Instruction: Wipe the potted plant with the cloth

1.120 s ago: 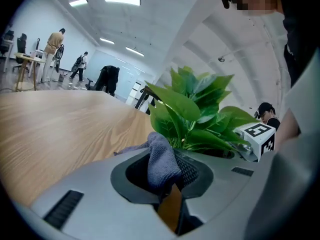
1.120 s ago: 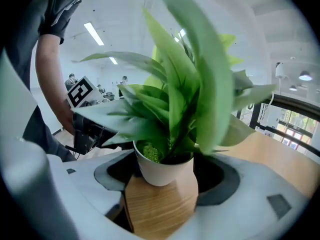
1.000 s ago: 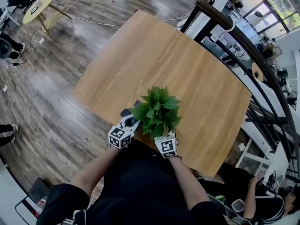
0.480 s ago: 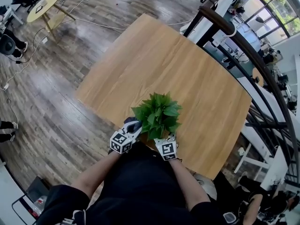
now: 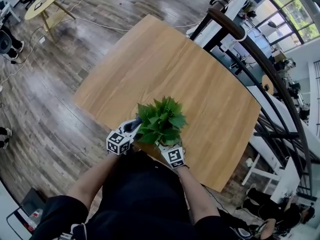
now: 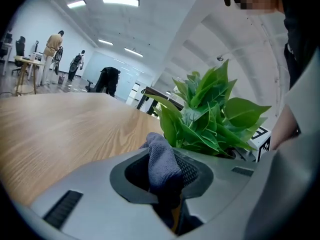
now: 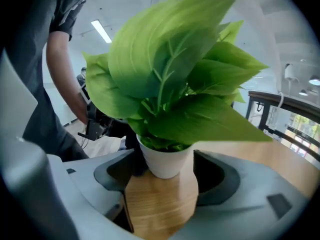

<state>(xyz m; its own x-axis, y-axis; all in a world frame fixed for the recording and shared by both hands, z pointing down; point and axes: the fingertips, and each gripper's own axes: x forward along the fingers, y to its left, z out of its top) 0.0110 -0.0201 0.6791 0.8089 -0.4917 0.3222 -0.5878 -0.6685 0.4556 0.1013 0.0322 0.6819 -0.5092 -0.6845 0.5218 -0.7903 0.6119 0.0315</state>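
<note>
Head view looks pretty much straight down on a wooden table (image 5: 200, 79); the potted plant (image 5: 161, 118) stands close to the table edge nearest the person, with both tools right up against it. The left gripper (image 5: 133, 127) is at the plant's left side and the right gripper (image 5: 168, 146) comes in from the near side, half under the leaves.

Left gripper view: the jaws are clamped on a grey-blue cloth (image 6: 162, 160); it bunches up out of the left gripper (image 6: 166, 176) into a rounded wad, and that wad is just beside the lowest leaves of the plant (image 6: 210, 119). Can't tell if the cloth is really touching a leaf or only very near it; the table (image 6: 60, 129) runs off to the left behind.

Right gripper view: the jaws are spread wide, and the plant's white pot (image 7: 166, 161) stands upright on the wood between their tips; the right gripper (image 7: 165, 176) holds nothing. The left pad looks very close to the pot, there's a bit of gap on the other side, and I can't say whether either pad makes contact. Big green leaves (image 7: 170, 59) fill most of that view.
</note>
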